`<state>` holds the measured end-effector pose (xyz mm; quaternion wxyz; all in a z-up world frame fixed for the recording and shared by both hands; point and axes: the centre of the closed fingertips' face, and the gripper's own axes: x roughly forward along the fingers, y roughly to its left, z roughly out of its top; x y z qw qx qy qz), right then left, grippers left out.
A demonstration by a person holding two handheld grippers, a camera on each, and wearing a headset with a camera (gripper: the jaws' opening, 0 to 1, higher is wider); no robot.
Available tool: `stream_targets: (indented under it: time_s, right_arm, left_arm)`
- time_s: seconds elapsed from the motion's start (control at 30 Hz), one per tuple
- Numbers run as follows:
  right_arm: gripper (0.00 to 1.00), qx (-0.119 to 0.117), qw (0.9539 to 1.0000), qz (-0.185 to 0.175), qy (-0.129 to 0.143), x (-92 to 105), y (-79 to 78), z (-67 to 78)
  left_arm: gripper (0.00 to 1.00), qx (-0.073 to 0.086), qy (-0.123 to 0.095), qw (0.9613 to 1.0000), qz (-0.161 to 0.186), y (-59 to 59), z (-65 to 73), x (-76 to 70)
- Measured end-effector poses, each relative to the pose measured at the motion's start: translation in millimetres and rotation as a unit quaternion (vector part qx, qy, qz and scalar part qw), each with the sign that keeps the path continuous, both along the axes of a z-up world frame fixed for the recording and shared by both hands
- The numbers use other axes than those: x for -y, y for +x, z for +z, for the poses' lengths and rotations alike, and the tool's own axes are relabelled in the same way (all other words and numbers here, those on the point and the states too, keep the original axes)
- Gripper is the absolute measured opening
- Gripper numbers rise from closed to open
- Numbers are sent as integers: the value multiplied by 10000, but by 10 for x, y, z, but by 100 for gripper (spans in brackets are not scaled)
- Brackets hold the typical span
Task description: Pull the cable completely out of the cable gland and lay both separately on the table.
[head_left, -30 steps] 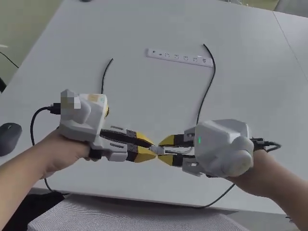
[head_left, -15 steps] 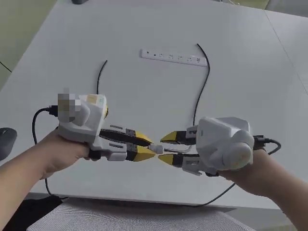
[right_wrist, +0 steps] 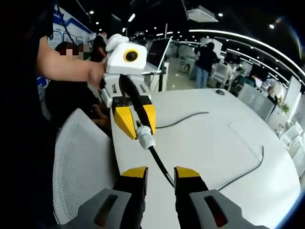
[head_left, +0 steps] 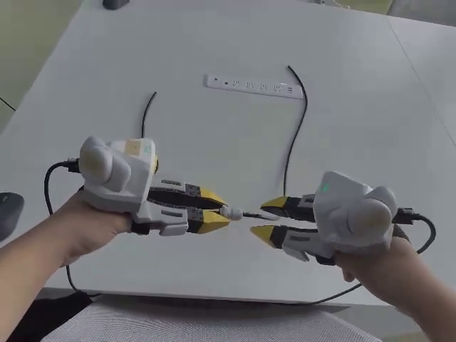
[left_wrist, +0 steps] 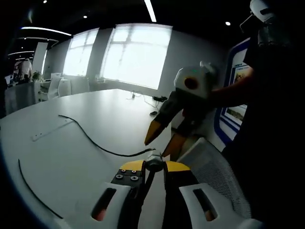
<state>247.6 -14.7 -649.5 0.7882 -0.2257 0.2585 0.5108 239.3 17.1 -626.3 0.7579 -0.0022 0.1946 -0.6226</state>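
Right now the left gripper (head_left: pixel 222 211) has its jaws pressed onto the white cable gland (head_left: pixel 231 211). The gland pokes out just past the yellow tips & is held in the air over the near table edge. In the left gripper view it sits dead centre btwn the tips. The right gripper (head_left: pixel 258 217) has its jaws spread, pinching nothing. The black cable (head_left: pixel 248 214) leaves the gland toward 3 o'clock & passes thru the gap btwn them w/o clear contact. In the right gripper view it comes down from 11 o'clock btwn the tips. Key relation: the cable's long axis runs roughly in line w/ both grippers, tip to tip. The gland is at 9 o'clock of the right jaws, near but apart. So I'd judge the right gripper is the one placed to close on the cable & draw toward 3 o'clock while the left holds the gland. Past the right gripper the cable runs on over the white table (head_left: pixel 214 142) toward 12 o'clock, ending by the power strip (head_left: pixel 253 85). The cable looks still seated in the gland; nothing is laid down yet. Vs 1.0 s ago: the right tips sat right at the gland, all but touching the left's. Since then they've backed off toward 3 o'clock, baring a short run of cable.
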Motion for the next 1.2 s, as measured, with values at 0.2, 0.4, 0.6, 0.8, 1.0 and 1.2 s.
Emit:
stream_targets:
  time_s: [0.2, 0.4, 0.6, 0.8, 1.0, 1.2]
  right_arm:
    - [12, 641, 9967, 136, -483, -93, 4, 28]
    - [10, 707, 9957, 162, -585, -156, -31, -45]
    - [2, 928, 9928, 243, -716, -191, -24, -21]
    - [1, 1071, 9898, 370, -865, -194, -41, -49]
    - [0, 1103, 9898, 357, -825, -178, -41, -41]
    - [0, 1118, 9900, 276, -811, -164, -27, -52]
  left_arm:
    - [15, -65, 132, 9999, 1, -19, -47, 7]
    - [15, -119, 184, 9998, -1, -8, -76, 25]
    - [15, -148, 221, 9996, -2, 18, -101, 47]
    - [15, -144, 282, 9995, -56, 14, -122, 65]
    - [15, -139, 317, 9994, -46, 13, -120, 70]
    - [15, 14, 427, 9991, -46, 21, -126, 77]
